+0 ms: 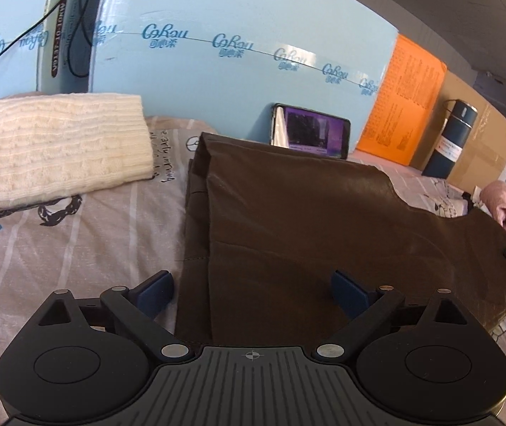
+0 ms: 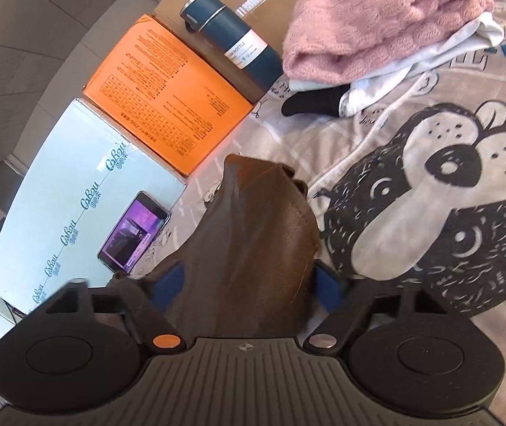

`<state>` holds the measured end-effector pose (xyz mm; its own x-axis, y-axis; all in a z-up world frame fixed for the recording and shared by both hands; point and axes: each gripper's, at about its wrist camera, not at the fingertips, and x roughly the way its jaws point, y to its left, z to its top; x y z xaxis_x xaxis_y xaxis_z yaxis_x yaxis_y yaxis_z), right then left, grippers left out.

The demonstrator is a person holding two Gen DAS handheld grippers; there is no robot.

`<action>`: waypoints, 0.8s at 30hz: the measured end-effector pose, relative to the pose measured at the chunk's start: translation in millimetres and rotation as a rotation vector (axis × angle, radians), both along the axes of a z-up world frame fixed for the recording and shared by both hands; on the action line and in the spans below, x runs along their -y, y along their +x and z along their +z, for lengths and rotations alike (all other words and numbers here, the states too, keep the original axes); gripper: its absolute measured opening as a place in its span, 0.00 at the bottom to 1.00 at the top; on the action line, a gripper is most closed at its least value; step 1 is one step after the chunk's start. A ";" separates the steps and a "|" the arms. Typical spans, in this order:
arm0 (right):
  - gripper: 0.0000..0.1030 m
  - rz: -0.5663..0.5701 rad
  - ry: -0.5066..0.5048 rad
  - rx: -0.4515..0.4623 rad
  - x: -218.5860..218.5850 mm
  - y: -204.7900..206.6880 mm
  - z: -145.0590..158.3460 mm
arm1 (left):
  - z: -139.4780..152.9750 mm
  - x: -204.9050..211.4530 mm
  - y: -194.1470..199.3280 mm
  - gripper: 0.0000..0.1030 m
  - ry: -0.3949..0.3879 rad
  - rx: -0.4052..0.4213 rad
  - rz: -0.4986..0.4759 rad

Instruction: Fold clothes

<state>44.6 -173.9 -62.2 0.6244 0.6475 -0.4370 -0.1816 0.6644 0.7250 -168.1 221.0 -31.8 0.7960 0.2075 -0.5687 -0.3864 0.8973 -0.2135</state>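
Note:
A brown leather-like garment (image 1: 324, 223) lies partly folded on the patterned bed sheet (image 1: 75, 241). My left gripper (image 1: 253, 289) is open, its jaws spread over the garment's near left edge, one finger on the sheet and one on the fabric. In the right wrist view the same brown garment (image 2: 253, 248) bunches up between the fingers of my right gripper (image 2: 249, 284), which is closed around a thick fold of it and holds it above the bed sheet (image 2: 395, 142).
A folded cream knit sweater (image 1: 50, 149) lies at the left. A pile with a pink fuzzy garment (image 2: 377, 17) lies beyond. Light blue boxes (image 1: 253, 53), an orange box (image 2: 167, 92), a phone (image 2: 134, 230) and a dark blue bottle (image 2: 231, 39) line the bed's far edge.

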 end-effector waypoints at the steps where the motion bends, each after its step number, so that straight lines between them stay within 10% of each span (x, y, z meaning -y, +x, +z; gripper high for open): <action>1: 0.42 0.008 0.018 -0.006 -2.7 0.9 -2.8 | -0.4 2.7 1.0 0.95 0.012 -0.004 -0.010; 5: 0.12 0.005 0.083 0.077 4.4 -9.3 0.7 | 0.1 5.7 -0.4 0.95 0.022 0.011 -0.030; 15: 0.09 -0.103 0.118 0.245 57.9 -37.6 34.5 | 9.7 44.4 -6.6 0.95 0.025 0.145 -0.365; 24: 0.09 0.056 0.176 0.320 27.4 -53.7 59.6 | 3.7 33.5 10.0 0.95 0.187 -0.030 -0.068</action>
